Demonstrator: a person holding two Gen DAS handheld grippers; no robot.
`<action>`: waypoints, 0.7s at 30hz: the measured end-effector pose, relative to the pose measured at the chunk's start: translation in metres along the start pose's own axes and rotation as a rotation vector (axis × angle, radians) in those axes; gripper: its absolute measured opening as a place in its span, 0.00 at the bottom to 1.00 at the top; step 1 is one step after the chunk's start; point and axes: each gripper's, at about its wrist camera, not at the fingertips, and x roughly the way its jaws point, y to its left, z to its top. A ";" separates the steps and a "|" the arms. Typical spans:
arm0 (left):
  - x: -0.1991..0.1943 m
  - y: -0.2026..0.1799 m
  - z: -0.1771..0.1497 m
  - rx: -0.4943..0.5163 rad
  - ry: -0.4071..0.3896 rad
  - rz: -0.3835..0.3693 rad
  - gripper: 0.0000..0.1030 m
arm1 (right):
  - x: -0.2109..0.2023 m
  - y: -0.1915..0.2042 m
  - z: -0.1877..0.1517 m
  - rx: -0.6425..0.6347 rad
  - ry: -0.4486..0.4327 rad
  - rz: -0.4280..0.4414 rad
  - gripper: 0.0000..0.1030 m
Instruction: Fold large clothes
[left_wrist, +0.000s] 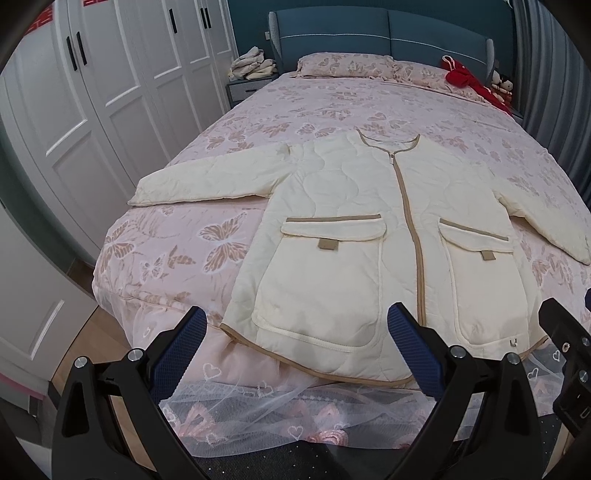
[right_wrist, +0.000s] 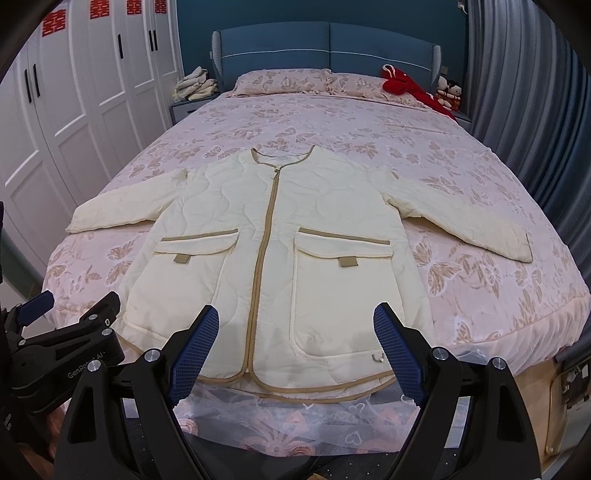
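- Cream quilted jacket (right_wrist: 273, 258) lies flat, zipped, sleeves spread, on a pink butterfly-print bedspread (right_wrist: 461, 155); its hem reaches the bed's foot edge
- White wardrobe (right_wrist: 74, 110) stands left; blue headboard (right_wrist: 325, 44) and grey curtain (right_wrist: 524, 92) beyond
- Left gripper (left_wrist: 295, 343) and right gripper (right_wrist: 295, 339) hover near the hem, jaws wide apart, holding nothing

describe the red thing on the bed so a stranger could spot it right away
Look at the bed's blue headboard, then down to the pillows. The red garment lies crumpled on the right-hand pillow, beside two small dolls; nothing else on the pink bedding is red.
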 end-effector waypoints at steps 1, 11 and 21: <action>0.000 0.000 0.000 0.000 -0.001 0.001 0.93 | -0.001 0.001 0.000 -0.002 -0.002 0.001 0.81; -0.002 0.002 0.000 0.003 0.000 -0.002 0.93 | 0.000 0.001 0.000 -0.007 0.005 0.007 0.81; 0.005 -0.002 0.001 0.017 0.018 -0.011 0.93 | 0.005 -0.002 0.000 -0.006 0.011 0.002 0.81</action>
